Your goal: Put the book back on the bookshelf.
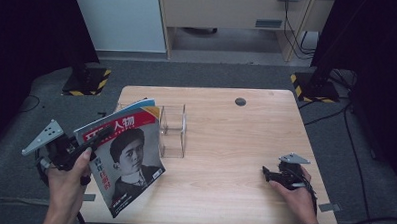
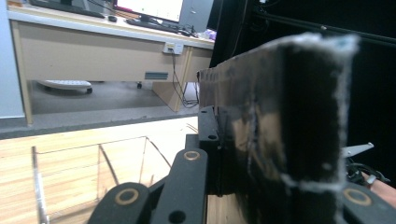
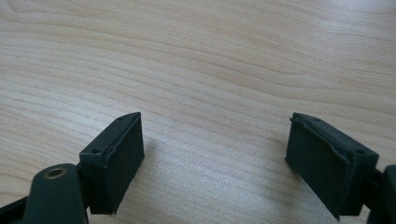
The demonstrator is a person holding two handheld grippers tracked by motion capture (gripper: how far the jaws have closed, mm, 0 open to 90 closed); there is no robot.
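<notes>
A magazine (image 1: 130,159) with a red title band and a portrait on its cover is held tilted over the table's left front corner, with blue and yellow edges of more magazines behind it. My left gripper (image 1: 93,138) is shut on its upper left edge. In the left gripper view the glossy dark magazine (image 2: 233,79) runs edge-on between the jaws of my left gripper (image 2: 224,135). A clear acrylic holder (image 1: 173,131) stands just right of the magazine. My right gripper (image 1: 269,174) rests on the table at the right front, open, with bare wood between the jaws of the right gripper (image 3: 215,158).
The wooden table (image 1: 235,138) has a round cable hole (image 1: 240,101) near its far edge. The clear holder (image 2: 93,172) lies below and ahead of the left gripper. Beyond the table stand a desk (image 2: 93,51) and dark stands on grey floor.
</notes>
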